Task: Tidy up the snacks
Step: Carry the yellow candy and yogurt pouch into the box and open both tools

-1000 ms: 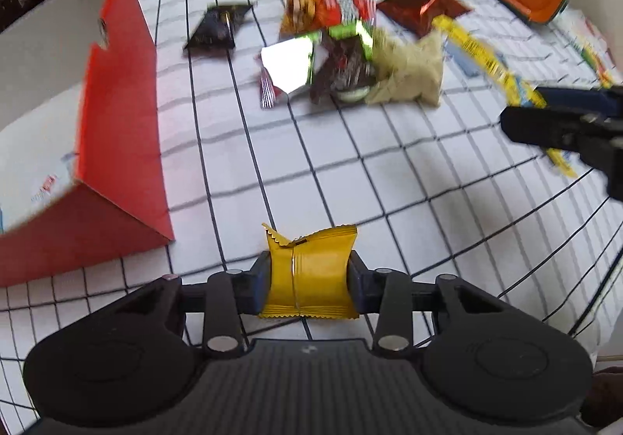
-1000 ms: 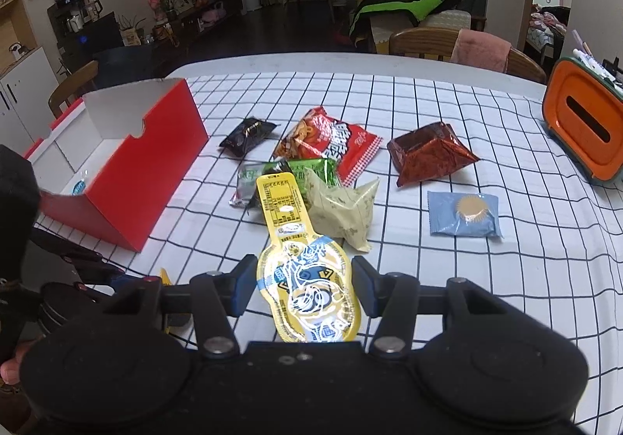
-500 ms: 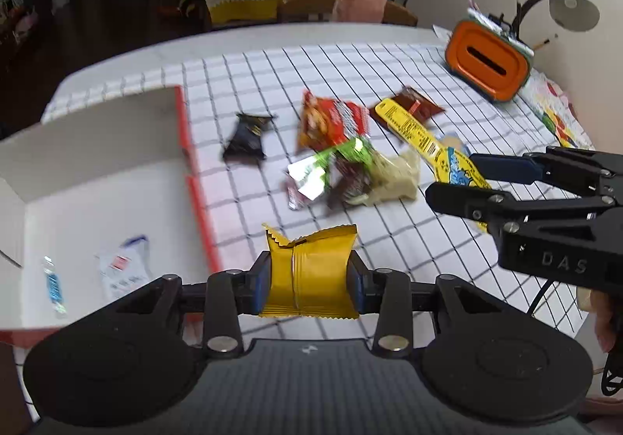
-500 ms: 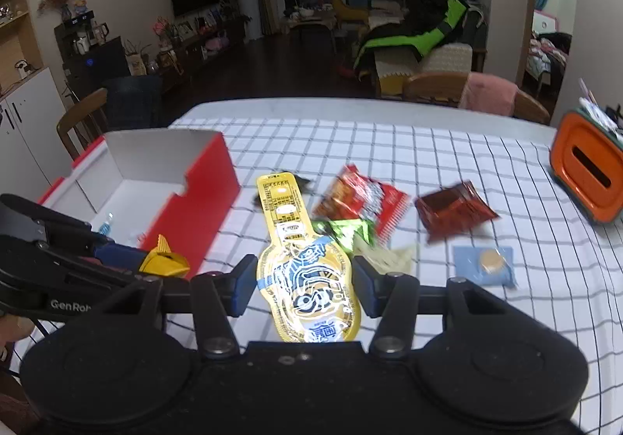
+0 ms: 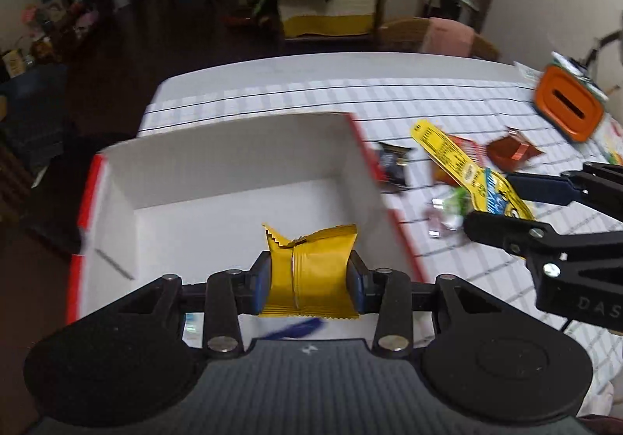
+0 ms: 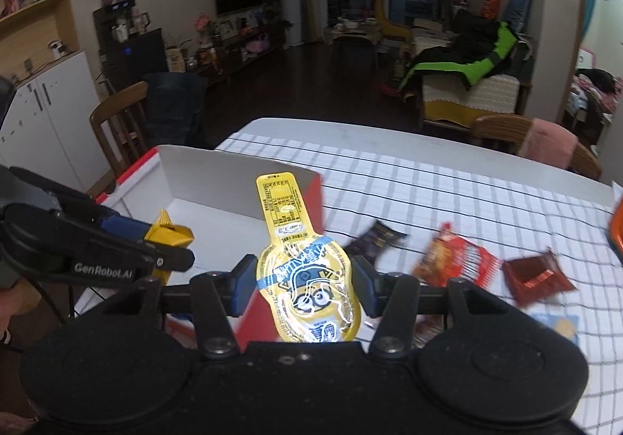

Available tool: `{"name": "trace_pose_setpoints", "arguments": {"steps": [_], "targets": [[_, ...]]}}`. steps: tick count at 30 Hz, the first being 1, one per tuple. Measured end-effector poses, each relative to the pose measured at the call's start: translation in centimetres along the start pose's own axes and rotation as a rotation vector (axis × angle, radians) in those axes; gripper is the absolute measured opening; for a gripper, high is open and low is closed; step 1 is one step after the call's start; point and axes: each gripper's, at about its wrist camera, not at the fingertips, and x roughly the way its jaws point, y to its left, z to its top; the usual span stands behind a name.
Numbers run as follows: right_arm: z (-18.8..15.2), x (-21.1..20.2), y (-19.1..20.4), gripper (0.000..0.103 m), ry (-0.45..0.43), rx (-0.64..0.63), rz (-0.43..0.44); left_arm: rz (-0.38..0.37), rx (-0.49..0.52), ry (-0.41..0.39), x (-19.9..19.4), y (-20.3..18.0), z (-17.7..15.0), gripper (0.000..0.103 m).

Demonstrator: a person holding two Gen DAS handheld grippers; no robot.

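Note:
My left gripper [image 5: 309,281] is shut on a gold snack packet [image 5: 309,275] and holds it over the open red-and-white box [image 5: 241,170]. It also shows at the left of the right wrist view [image 6: 171,244]. My right gripper [image 6: 305,279] is shut on a long yellow minion pouch [image 6: 307,279], held above the table just right of the box [image 6: 233,178]. The pouch also shows in the left wrist view [image 5: 467,170]. Loose snacks lie on the checked cloth: a black packet [image 6: 375,240], a red bag [image 6: 455,259] and a dark red packet [image 6: 537,277].
An orange holder [image 5: 566,108] stands at the table's far right. A blue-packed cookie [image 6: 557,326] lies near my right gripper. Small packets [image 5: 447,209] lie beside the box. Wooden chairs [image 6: 120,123] stand at the table's far and left sides.
Both grippers have swung left toward the box with their snacks. The left one has moved from beside the box to over its inside.

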Motion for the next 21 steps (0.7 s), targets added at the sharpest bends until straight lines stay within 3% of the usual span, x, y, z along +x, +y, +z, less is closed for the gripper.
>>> {"name": "trace_pose_setpoints", "arguments": {"steps": [10,21], "targets": [[2.3,6.8,5.9,0.051,0.075,-0.13,0.029,0.123,-0.026,0.073,3.4,6.7,0.5,0.038],[2.8,13.8,9.2,0.051,0.233,-0.195,0.049,0.147,0.008,0.166,6.5,9.4,1.1,0.038]]}}
